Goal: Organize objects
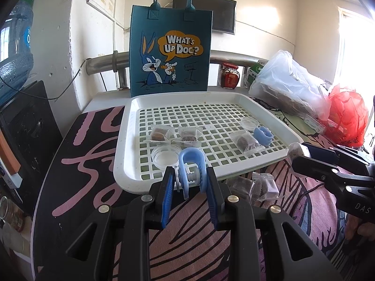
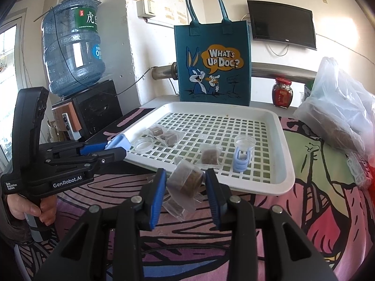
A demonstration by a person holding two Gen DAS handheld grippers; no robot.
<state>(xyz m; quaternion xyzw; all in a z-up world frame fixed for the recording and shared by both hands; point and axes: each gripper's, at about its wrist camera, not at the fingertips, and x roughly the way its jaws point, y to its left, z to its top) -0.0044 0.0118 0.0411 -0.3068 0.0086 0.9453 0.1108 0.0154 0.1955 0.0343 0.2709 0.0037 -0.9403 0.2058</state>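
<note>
My left gripper (image 1: 190, 178) is shut on a light blue clip (image 1: 191, 164) and holds it over the near edge of the white grid tray (image 1: 131, 175). My right gripper (image 2: 185, 178) is shut on a clear-wrapped brown snack cube (image 2: 186, 179), held just above the cloth in front of the tray. On the tray lie three wrapped cubes (image 1: 161, 133) (image 1: 188, 135) (image 1: 246, 142), two clear round lids (image 1: 165, 155) (image 1: 249, 123) and a second blue clip (image 1: 263, 135). More wrapped cubes (image 1: 253, 187) lie on the cloth before the tray.
A blue "What's Up Doc?" tote bag (image 1: 171, 51) stands behind the tray. A red-lidded jar (image 1: 229, 75), a clear plastic bag (image 1: 288, 84) and a red bag (image 1: 346, 114) sit at the right. A water jug (image 2: 72, 46) stands on a black dispenser at the left.
</note>
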